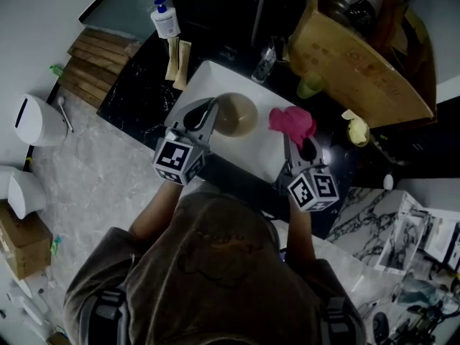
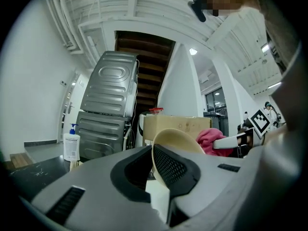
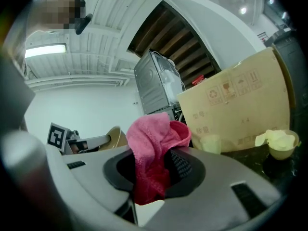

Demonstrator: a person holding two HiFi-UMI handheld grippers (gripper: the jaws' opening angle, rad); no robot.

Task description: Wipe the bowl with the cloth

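A tan bowl [image 1: 235, 113] is held over the white sink [image 1: 203, 77], tilted on its side. My left gripper [image 1: 206, 118] is shut on the bowl's rim; in the left gripper view the bowl [image 2: 175, 139] stands up between the jaws of my left gripper [image 2: 153, 170]. My right gripper [image 1: 298, 144] is shut on a pink cloth [image 1: 292, 123], which hangs just right of the bowl without touching it. In the right gripper view the cloth [image 3: 153, 148] bunches up out of my right gripper [image 3: 156, 170], and the bowl [image 3: 115, 136] shows at the left.
A large cardboard box [image 1: 359, 56] stands at the back right on the dark counter [image 1: 136, 99]. A pump bottle [image 1: 165, 19] is at the back left. A small pale cup [image 1: 310, 85] and a yellowish bowl [image 1: 357, 130] sit right of the sink. A faucet [image 1: 262, 2] rises behind.
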